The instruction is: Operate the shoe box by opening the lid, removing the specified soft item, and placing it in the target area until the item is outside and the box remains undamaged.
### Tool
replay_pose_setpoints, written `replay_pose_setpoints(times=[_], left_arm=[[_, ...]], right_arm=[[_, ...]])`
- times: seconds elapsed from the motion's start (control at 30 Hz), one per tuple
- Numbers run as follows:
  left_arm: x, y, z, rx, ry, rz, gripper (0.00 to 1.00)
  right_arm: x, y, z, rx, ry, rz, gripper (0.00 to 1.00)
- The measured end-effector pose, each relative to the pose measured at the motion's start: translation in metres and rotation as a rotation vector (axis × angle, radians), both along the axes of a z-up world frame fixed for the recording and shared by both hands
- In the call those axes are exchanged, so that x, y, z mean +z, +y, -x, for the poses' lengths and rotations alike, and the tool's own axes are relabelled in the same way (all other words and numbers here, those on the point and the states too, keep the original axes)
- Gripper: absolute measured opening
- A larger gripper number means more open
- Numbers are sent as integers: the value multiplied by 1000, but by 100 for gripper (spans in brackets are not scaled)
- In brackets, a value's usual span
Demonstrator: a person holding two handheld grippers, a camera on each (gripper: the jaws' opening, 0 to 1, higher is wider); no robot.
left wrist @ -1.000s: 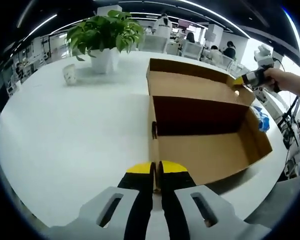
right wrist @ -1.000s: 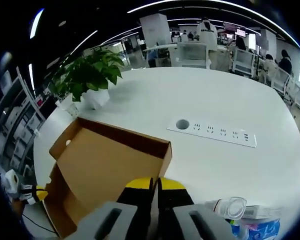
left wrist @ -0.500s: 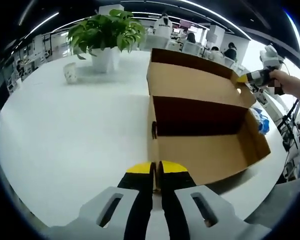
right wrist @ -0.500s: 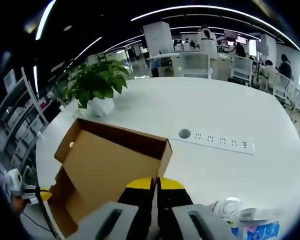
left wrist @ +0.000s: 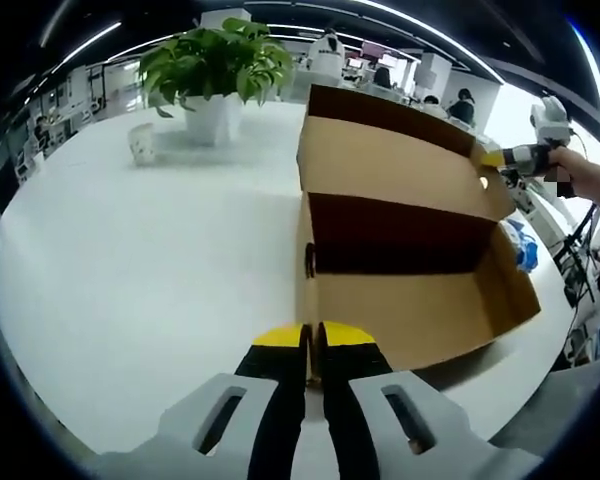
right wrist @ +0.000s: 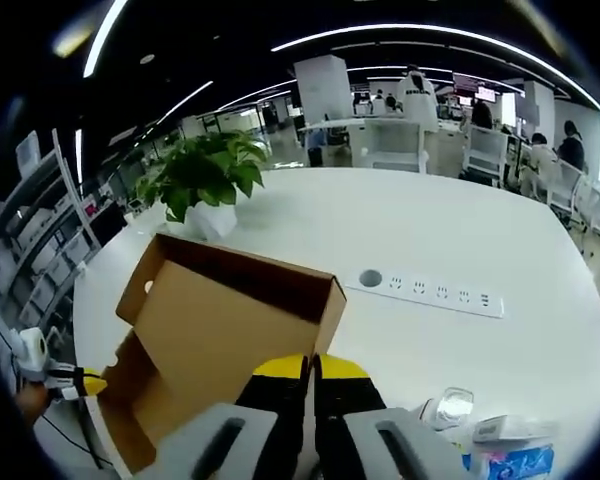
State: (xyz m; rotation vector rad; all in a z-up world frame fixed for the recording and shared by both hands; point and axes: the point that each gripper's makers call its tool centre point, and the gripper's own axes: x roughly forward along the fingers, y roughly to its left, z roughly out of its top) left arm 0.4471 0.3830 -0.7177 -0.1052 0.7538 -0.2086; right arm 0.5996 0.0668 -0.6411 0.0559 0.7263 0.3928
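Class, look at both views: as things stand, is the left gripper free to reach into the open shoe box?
Probably not yet. The left gripper is shut on the box's near wall, steadying it, so it must let go first. Otherwise the way looks free: the right gripper holds the lid up, leaving the box open.

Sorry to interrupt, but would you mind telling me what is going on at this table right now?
A person is opening a cardboard shoe box on a white table, with a gripper in each hand. The left gripper is shut on the box's near wall, steadying it. The right gripper is shut on an edge of the lid, which is raised. No soft item is visible in the part of the box interior that shows. A potted plant stands further back.
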Motion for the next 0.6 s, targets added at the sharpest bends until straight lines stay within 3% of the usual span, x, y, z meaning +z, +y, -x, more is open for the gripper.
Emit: replay_pose_setpoints(times=[0.6], left_arm=[[0, 1, -2, -3, -3, 9, 2]], right_arm=[[19, -1, 8, 19, -90, 7, 0]])
